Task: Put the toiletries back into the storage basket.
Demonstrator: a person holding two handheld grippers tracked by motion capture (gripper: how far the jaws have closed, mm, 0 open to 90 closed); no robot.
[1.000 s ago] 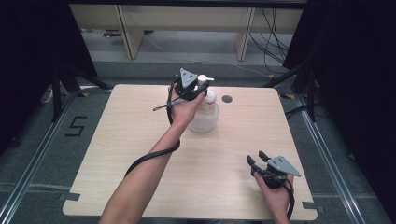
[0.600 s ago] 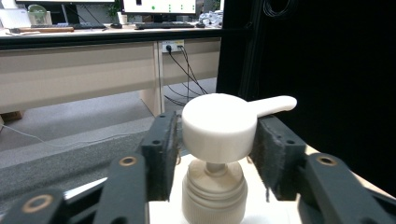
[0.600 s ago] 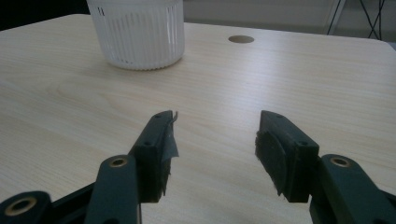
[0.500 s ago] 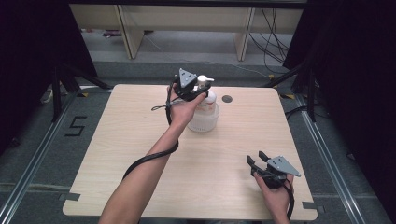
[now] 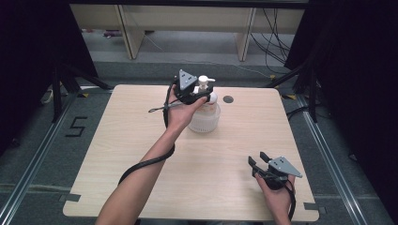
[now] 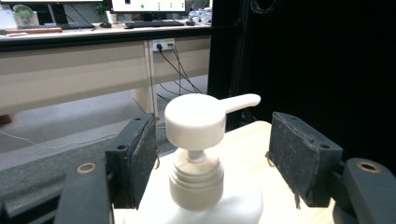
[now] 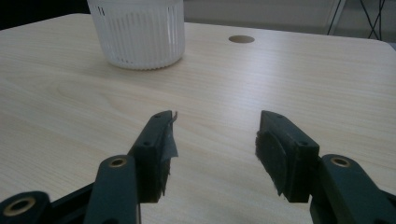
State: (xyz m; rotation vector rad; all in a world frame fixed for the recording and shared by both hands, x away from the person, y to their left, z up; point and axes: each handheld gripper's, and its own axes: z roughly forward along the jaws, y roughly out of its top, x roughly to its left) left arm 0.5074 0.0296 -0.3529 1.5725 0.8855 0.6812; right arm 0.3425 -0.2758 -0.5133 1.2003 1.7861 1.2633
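A white pump bottle (image 5: 204, 117) stands upright at the back middle of the wooden table (image 5: 141, 140). My left gripper (image 5: 202, 96) reaches it from the left, level with the pump. In the left gripper view the pump head (image 6: 194, 119) and its neck stand between the jaws of my left gripper (image 6: 212, 140). Its jaws have just been opening; the left pad (image 6: 145, 154) sits close to the head, and the right pad (image 6: 299, 156) is well clear of it. My right gripper (image 5: 257, 159) rests near the table's front right, open with nothing in it (image 7: 215, 135), and the bottle's ribbed base (image 7: 137, 30) lies ahead of it.
A round hole (image 5: 228, 99) is in the tabletop just right of the bottle. Behind the table stand pale desk frames (image 5: 131, 28) with cables on the floor. A "5" mark (image 5: 76, 126) is on the floor at the left. Dark curtains flank both sides.
In the high view both hands stay where they were, the left at the pump head and the right at the front right. The bottle has not moved.
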